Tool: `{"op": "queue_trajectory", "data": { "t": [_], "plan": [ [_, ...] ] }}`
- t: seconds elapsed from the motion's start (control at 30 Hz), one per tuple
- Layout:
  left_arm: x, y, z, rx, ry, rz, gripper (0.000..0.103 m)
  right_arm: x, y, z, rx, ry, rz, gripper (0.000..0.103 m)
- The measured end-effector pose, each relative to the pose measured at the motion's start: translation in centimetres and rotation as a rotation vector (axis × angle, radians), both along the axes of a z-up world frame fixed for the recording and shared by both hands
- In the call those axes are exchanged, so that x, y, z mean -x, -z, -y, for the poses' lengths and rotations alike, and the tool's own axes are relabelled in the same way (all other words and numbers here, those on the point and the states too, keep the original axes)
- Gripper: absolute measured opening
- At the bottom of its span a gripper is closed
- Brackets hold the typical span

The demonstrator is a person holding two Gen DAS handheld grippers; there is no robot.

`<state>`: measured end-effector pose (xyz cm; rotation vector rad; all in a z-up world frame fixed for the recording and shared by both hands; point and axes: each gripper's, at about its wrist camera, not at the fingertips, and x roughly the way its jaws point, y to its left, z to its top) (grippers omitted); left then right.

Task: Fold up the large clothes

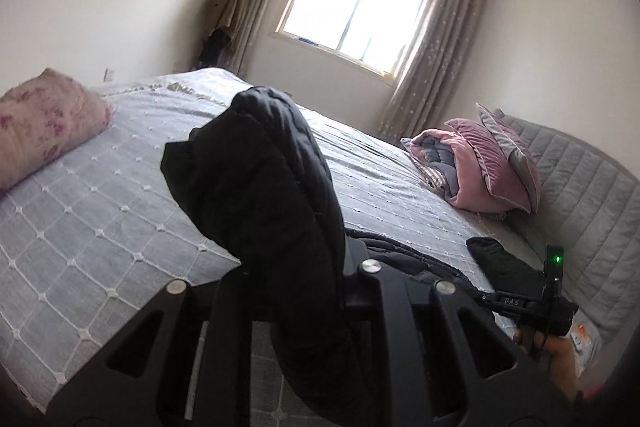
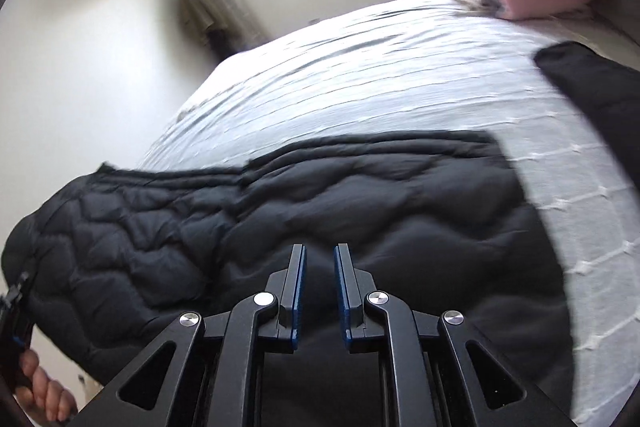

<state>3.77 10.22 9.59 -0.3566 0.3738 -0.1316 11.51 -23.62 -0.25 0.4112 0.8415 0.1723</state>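
On the grey quilted bedspread point(image 2: 400, 67) the black puffer jacket point(image 2: 320, 203) lies spread, one part of it lifted in my left gripper point(image 1: 316, 267). To fold cleanly, I judge I should carry that lifted part across the body and lay it flat, edges aligned, without dragging the rest. The left jaws clamp the padded fabric. My right gripper point(image 2: 320, 291) hovers over the jacket, jaws narrowly parted, holding nothing.

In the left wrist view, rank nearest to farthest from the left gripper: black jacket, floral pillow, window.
1. black jacket: clamped in the left gripper.
2. floral pillow: left, on the bed.
3. window: far wall, beyond the bed.
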Motion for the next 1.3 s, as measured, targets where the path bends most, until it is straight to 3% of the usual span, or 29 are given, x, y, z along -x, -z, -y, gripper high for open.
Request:
{"op": "queue_trajectory", "data": {
  "t": [0.2, 0.43, 0.73, 0.87, 0.93, 1.0, 1.07, 1.23, 1.3],
  "plan": [
    [0.0, -2.1, 5.5, -0.100, 0.109, 0.058, 0.018, 0.7, 1.2, 4.4, -0.058, 0.092, -0.047, 0.015],
    [-0.2, -2.9, 13.5, -0.256, 0.284, 0.098, 0.018, 0.8, 1.5, 6.0, -0.096, 0.128, -0.075, 0.015],
    [-1.5, 1.0, 21.4, -0.306, 0.504, 0.010, 0.019, 1.8, 1.3, 11.0, -0.147, 0.268, -0.081, 0.023],
    [-2.5, 4.0, 23.3, -0.278, 0.587, -0.091, 0.029, 2.5, 1.2, 12.6, -0.175, 0.308, -0.083, 0.030],
    [-2.5, 5.1, 23.9, -0.279, 0.625, -0.120, 0.036, 2.7, 1.1, 13.2, -0.153, 0.334, -0.090, 0.047],
    [-2.1, 5.8, 24.2, -0.267, 0.684, -0.119, 0.051, 3.0, 0.9, 14.0, -0.125, 0.360, -0.086, 0.058],
    [-1.9, 6.0, 23.6, -0.204, 0.738, -0.120, 0.060, 3.4, 0.6, 14.5, -0.103, 0.385, -0.083, 0.059],
    [-1.9, 4.9, 20.5, 0.019, 0.799, -0.203, 0.061, 3.8, -0.4, 14.6, -0.109, 0.349, -0.039, 0.060],
    [-1.3, 3.5, 18.4, 0.107, 0.801, -0.186, 0.061, 4.1, -1.5, 13.8, -0.128, 0.291, 0.015, 0.061]
  ]
}}
